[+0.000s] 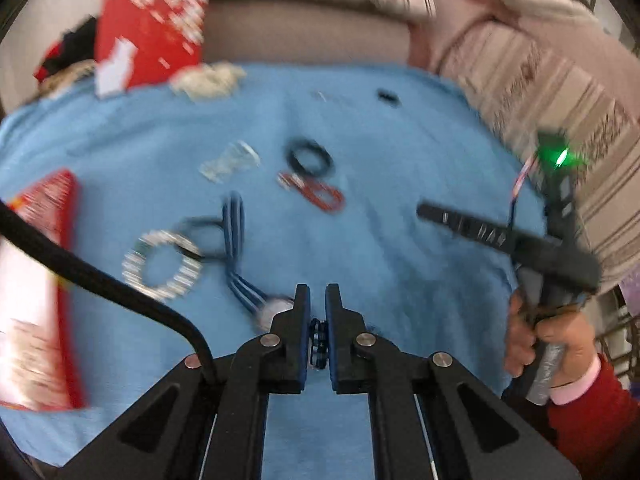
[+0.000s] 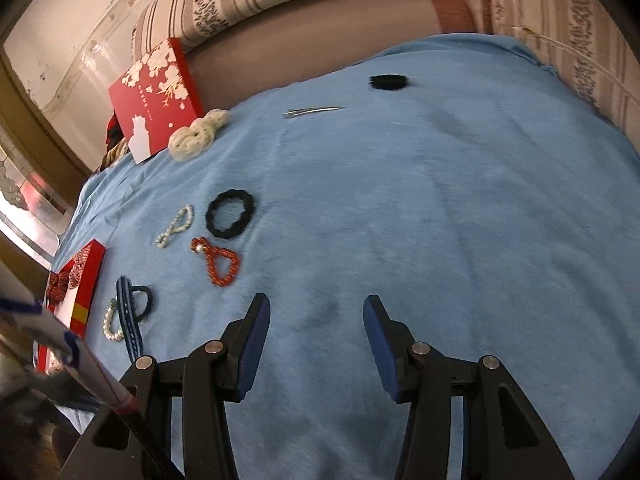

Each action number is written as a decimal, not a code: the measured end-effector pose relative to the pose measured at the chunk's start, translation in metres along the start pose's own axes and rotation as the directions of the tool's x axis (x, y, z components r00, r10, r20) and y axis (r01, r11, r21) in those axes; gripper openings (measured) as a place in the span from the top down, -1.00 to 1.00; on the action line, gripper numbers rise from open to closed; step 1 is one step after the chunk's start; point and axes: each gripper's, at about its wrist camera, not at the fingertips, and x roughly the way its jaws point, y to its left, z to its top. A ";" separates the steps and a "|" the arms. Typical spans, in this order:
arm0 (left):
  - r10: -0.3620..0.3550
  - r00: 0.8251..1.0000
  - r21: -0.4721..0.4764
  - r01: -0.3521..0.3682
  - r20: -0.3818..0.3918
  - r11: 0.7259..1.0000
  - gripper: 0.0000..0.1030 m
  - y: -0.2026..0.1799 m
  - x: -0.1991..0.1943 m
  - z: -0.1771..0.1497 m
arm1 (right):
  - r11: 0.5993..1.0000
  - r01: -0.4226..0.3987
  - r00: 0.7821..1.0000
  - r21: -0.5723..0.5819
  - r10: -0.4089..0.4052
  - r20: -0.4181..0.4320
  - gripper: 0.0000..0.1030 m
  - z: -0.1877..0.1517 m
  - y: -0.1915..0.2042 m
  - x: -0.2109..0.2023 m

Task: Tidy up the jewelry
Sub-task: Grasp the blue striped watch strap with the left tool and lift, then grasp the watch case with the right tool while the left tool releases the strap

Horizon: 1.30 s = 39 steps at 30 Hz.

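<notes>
the left gripper (image 1: 318,300) has its jaws drawn almost together on a small dark beaded piece (image 1: 319,342), pinched low between the pads, behind the tips. the left wrist view is blurred, so what kind of jewelry it is cannot be told. the right gripper (image 2: 316,312) stands with its jaws half apart and nothing between them, above bare blue cloth (image 2: 440,220).

the rest of the jewelry lies on the cloth: a black band (image 2: 229,214), a red bead loop (image 2: 220,262), a small pearl loop (image 2: 175,226), and, nearer the left edge, a pearl ring (image 2: 112,322) touching a blue striped strap (image 2: 130,320) and a dark band (image 2: 142,300). a metal clip (image 2: 314,111) and a black scrunchie (image 2: 387,81) lie far off. an open red box (image 2: 86,280) sits at the cloth's left edge; a red lid (image 2: 156,96) leans at the back beside a cream scrunchie (image 2: 196,134).

step in hand, as judged: carry the pinched piece to the box.

- keep the left jaws closed until the piece is over the box; the grip sits deep, so release may need a wide opening.
- lower before release, so the piece does not bounce out.
- keep the right gripper clear of the left one's path; its likely next target is the nearest loose item.
- avoid dragging the strap, which lies just beside the left jaws.
</notes>
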 end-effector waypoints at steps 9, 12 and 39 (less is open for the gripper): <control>-0.120 0.992 0.003 0.121 -0.039 0.993 0.10 -0.024 -0.001 -0.024 | 1.000 -0.011 1.000 0.003 0.011 0.012 -0.02 -0.007 -0.012 -0.019; -0.127 0.992 -0.028 0.126 -0.027 0.992 0.06 -0.008 -0.026 -0.036 | 0.998 -0.055 0.998 -0.027 0.055 -0.003 -0.02 -0.011 -0.002 -0.020; 0.102 0.994 -0.310 -0.112 -0.048 0.944 0.01 0.158 0.031 0.015 | 0.859 -0.153 0.982 -0.489 0.076 -0.175 -0.17 -0.084 0.168 0.038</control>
